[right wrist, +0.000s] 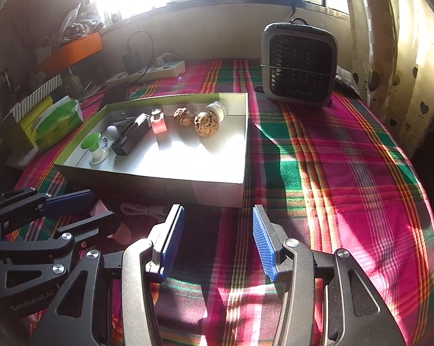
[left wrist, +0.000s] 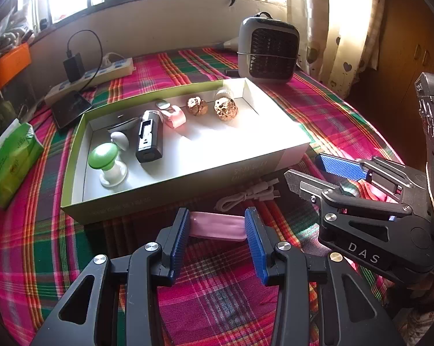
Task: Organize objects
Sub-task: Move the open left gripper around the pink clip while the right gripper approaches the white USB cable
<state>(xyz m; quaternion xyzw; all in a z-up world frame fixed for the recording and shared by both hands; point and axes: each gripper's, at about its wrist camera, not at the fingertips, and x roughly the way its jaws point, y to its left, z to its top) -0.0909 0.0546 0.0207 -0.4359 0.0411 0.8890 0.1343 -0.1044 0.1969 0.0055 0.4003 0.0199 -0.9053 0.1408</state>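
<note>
A pink pouch (left wrist: 217, 226) lies flat on the plaid cloth (left wrist: 217, 302), just in front of the box's near wall. It sits crosswise between the blue pads of the left gripper (left wrist: 217, 230), its two ends right at the pads; whether the pads press it cannot be told, and the jaws stand wide. From the right wrist view only a pink corner (right wrist: 100, 209) shows behind the left gripper's fingers.

The right gripper (right wrist: 218, 239) hangs released over bare cloth, nothing between its pads, to the right of the pouch and in front of the box's right near corner. In the left wrist view it reaches in from the right (left wrist: 318, 170), its tips near the box's right end.

A coiled white cable (left wrist: 246, 196) lies on the cloth between the pouch and the box, touching neither gripper.

The box (left wrist: 170, 190) is a shallow open tray with a white floor. Inside, from its left end: a green-capped white piece (left wrist: 104, 155), a small white piece (left wrist: 120, 139) behind it, a black rectangular device (left wrist: 149, 137), a pink item (left wrist: 175, 116), two wrinkled brown balls (left wrist: 197, 105) (left wrist: 226, 109), and a clear jar (left wrist: 224, 92) at the back wall.

Behind the box to the right stands a small grey fan (left wrist: 267, 50). Behind its left end lie a power strip (left wrist: 95, 72) with a black charger (left wrist: 74, 66) plugged in, and a dark phone (left wrist: 71, 108). Left of the box rests a green tissue pack (left wrist: 10, 161).
</note>
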